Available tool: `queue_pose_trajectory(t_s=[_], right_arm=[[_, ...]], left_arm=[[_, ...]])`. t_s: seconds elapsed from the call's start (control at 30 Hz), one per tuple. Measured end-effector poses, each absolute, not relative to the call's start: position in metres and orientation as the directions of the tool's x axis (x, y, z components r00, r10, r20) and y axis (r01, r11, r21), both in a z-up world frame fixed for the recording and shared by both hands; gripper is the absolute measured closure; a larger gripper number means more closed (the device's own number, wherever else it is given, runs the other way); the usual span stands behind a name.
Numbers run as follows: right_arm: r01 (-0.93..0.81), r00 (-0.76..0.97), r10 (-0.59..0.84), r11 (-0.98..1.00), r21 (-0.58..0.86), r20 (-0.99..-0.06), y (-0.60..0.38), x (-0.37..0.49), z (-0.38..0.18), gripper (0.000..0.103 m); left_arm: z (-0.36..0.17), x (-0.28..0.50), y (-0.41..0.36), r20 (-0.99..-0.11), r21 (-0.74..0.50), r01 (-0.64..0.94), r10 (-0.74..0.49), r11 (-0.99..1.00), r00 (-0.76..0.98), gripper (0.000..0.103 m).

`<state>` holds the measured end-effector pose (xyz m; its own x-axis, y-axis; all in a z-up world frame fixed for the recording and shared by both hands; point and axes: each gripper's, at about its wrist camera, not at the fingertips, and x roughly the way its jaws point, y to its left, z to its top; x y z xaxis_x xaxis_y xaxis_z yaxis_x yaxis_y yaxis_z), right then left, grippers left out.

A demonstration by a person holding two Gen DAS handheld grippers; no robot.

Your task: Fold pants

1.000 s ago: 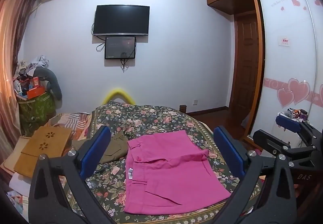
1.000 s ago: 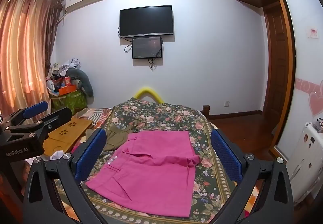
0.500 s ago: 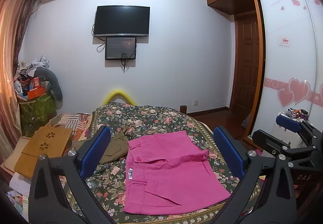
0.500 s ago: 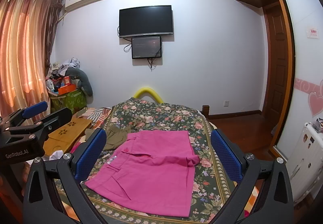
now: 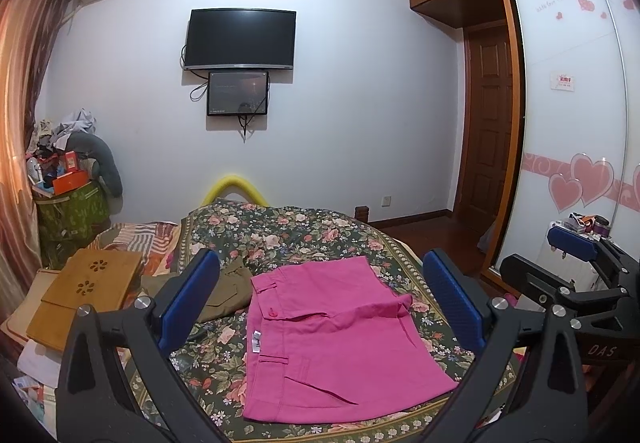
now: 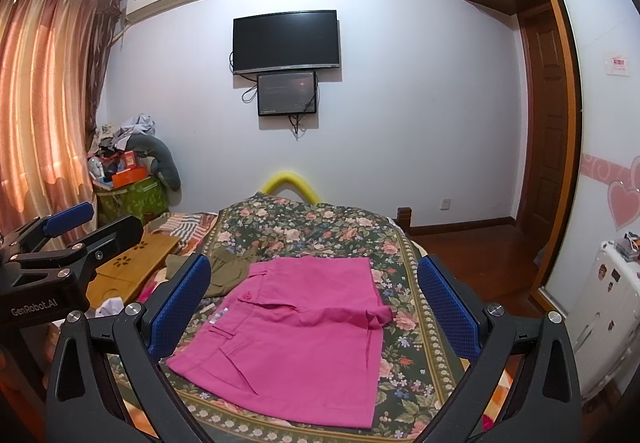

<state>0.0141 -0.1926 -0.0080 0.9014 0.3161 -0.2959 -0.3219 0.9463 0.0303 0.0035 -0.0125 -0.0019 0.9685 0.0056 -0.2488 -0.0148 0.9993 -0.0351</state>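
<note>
The pink pants (image 5: 332, 339) lie folded into a compact rectangle on the floral bedspread (image 5: 288, 231), waistband and button to the left. They also show in the right wrist view (image 6: 296, 339). My left gripper (image 5: 322, 303) is open and empty, held above the near edge of the bed in front of the pants. My right gripper (image 6: 312, 307) is open and empty, also above the near edge. Each gripper shows at the side of the other's view: the right one (image 5: 576, 275), the left one (image 6: 60, 239).
An olive garment (image 5: 224, 291) lies on the bed left of the pants. A wooden lap tray (image 5: 84, 291) and a striped cloth sit at the left. A cluttered green box (image 5: 72, 211) stands by the curtain. A wardrobe and a door are on the right.
</note>
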Motion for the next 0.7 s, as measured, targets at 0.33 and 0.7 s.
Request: queue_pose_trajectory(t_s=[0.33,0.7], right_arm=[[-0.317,0.903,0.312,0.948,0.030,-0.297,-0.1938,0.0133,-0.0078,0.000],[-0.317,0.903,0.311,0.948,0.028,-0.297,-0.1938,0.0136,-0.0074,0.000]], left_arm=[[-0.0041,0.0071,-0.0094,-0.255,-0.044,-0.024,0.012,0.999,0.967,0.000],[-0.0051,0.0080,-0.0072,-0.256,-0.048,-0.029,0.015,0.998,0.967,0.000]])
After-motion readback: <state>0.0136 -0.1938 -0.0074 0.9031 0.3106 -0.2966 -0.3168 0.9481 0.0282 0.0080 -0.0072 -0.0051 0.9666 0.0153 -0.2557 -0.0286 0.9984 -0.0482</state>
